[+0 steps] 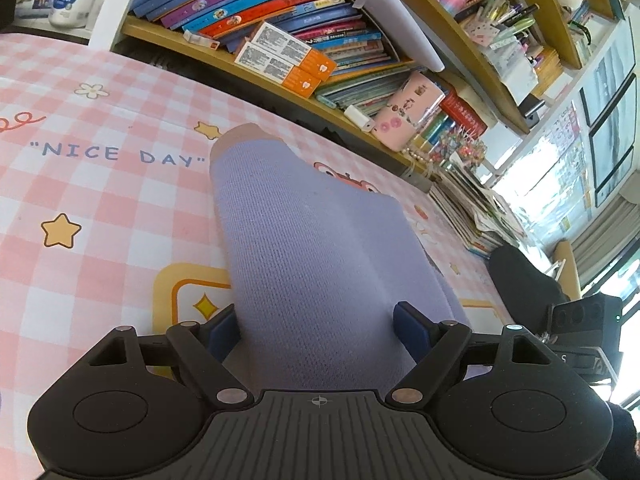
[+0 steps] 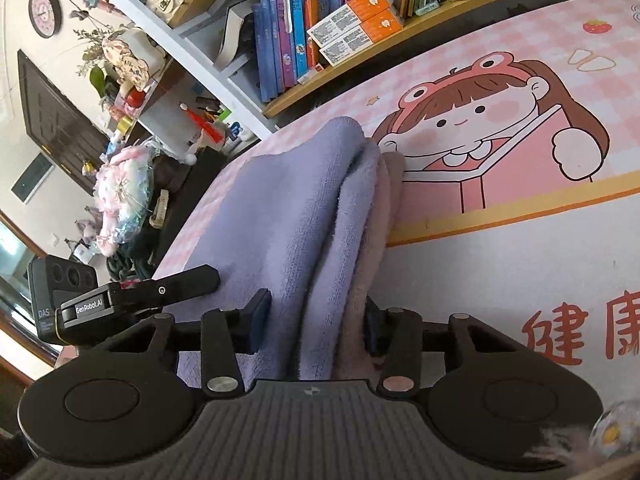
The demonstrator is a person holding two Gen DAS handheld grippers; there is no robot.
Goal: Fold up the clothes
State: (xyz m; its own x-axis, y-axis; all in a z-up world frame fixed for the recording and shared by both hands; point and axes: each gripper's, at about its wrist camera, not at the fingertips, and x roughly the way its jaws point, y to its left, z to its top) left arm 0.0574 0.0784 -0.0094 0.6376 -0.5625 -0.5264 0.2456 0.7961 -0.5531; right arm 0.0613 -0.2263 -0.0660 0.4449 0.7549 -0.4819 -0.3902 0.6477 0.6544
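Lavender knit garment runs up the middle of the left wrist view, lying on the pink checked table. Left tongs stand wide, pads either side of the cloth. In the right wrist view, right tongs pinch bunched folds of the garment; bookshelf fills the upper centre.

The garment's near end is hidden beneath the gripper body at frame bottom. Book spines, upper centre, are too small to read.
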